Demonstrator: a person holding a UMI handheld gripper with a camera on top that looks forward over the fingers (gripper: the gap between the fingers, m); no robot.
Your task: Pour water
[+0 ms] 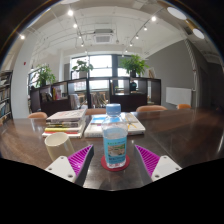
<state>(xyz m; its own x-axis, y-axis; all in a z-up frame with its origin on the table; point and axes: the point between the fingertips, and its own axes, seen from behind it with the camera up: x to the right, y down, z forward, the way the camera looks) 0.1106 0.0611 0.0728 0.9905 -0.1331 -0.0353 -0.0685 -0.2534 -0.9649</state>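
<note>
Bottle (115, 138) stands upright on the table (190, 130), between the two fingers and slightly ahead of them, with a visible gap at each side. It rests on its own base; the gripper (115, 160) is released and presses on nothing.

Order of items, largest first:

1. Table: dark wooden top. It carries the bottle, a cup (58, 145) and stacked books (68, 120).
2. Books: two groups, beyond the bottle, one behind the cup and one directly behind the bottle.
3. Bottle: clear plastic, blue cap, blue label around the middle, red band at the base. Fill level cannot be read.
4. Cup: pale, open-topped, left of the bottle, just beyond the left pad (81, 156). Judged to be the receiving vessel.
5. Pads: magenta, one either side of the bottle.

Handling, as a judgement: thin plastic walls will likely flex under load. The wall is smooth and may slip. If full, the weight is moderate and shifts when tilted. Grip at the labelled mid-body, where the section is straight. Apply firm, not crushing, force. The cap appears fitted; pouring cannot start until it is off.
</note>
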